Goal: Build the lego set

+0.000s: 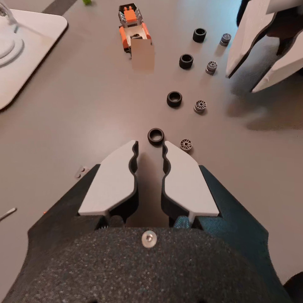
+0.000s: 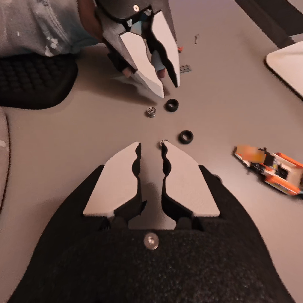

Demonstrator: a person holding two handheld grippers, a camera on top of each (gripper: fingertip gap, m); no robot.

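**Grippers Hovered Over Loose Wheels as Orange Lego Car Waited**

The left gripper hung above a grey table, its two white fingers parted by a narrow gap and holding nothing. Just beyond its tips lay a black tyre, with a grey wheel hub just beside the right-hand finger. Three more tyres and three more hubs stood in two rows running away across the table, each tyre paired with a hub close alongside; the next tyre and next hub sat near the middle of the left wrist view. The partly built orange and white Lego car rested at the far end, well apart from the rows. A small grey plate lay beside the left gripper's body.

The right gripper was likewise slightly open and empty, one fingertip partly covering a hub. In the left wrist view it entered from the upper right, beside the far hubs. A white board occupied the table's far left corner.
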